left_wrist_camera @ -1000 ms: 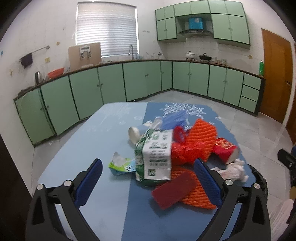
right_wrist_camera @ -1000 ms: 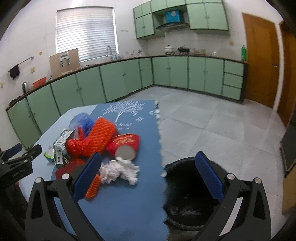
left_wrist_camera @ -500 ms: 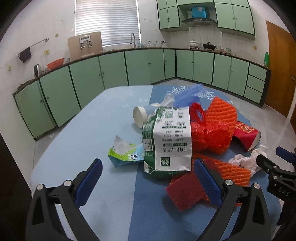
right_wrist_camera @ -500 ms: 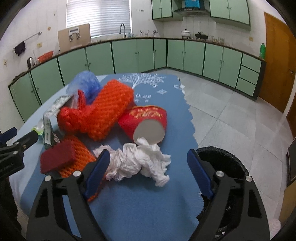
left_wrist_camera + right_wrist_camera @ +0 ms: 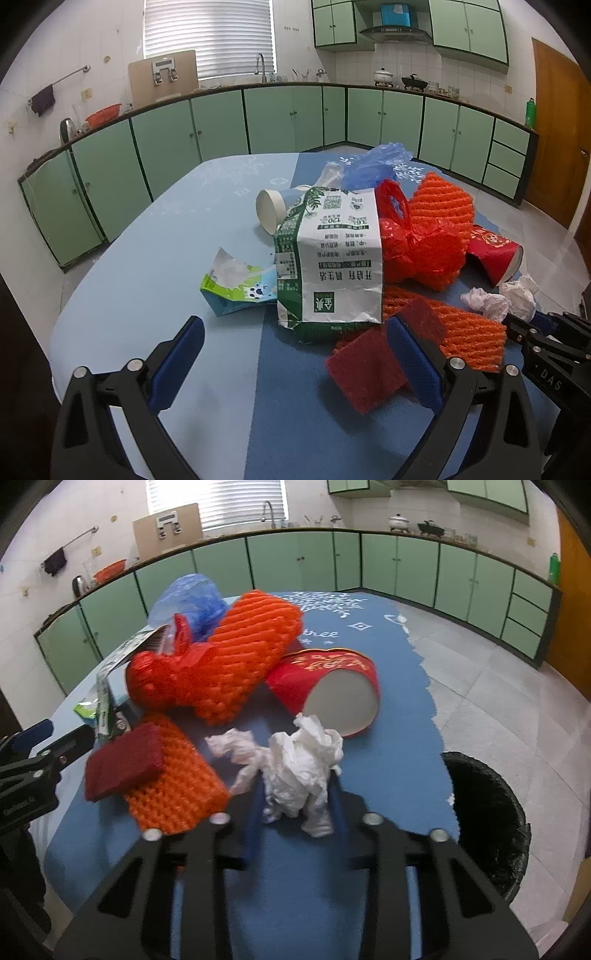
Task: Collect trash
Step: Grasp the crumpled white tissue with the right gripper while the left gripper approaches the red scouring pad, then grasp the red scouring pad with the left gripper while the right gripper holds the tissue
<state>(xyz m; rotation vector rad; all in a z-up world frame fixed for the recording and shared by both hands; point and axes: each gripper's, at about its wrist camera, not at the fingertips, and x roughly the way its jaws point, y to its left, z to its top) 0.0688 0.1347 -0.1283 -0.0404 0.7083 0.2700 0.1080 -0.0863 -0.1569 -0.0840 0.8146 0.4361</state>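
Right hand-held gripper (image 5: 295, 805): your fingers pinch the crumpled white tissue (image 5: 299, 764) at the worktop's (image 5: 369, 886) near edge.
Left hand-held gripper (image 5: 295, 354): spread wide, grasping nothing, facing the green-and-white bag (image 5: 332, 266).
Turning relation: the black bin (image 5: 487, 819) sits on the floor, just right of your right hand-held gripper; the tissue goes there.
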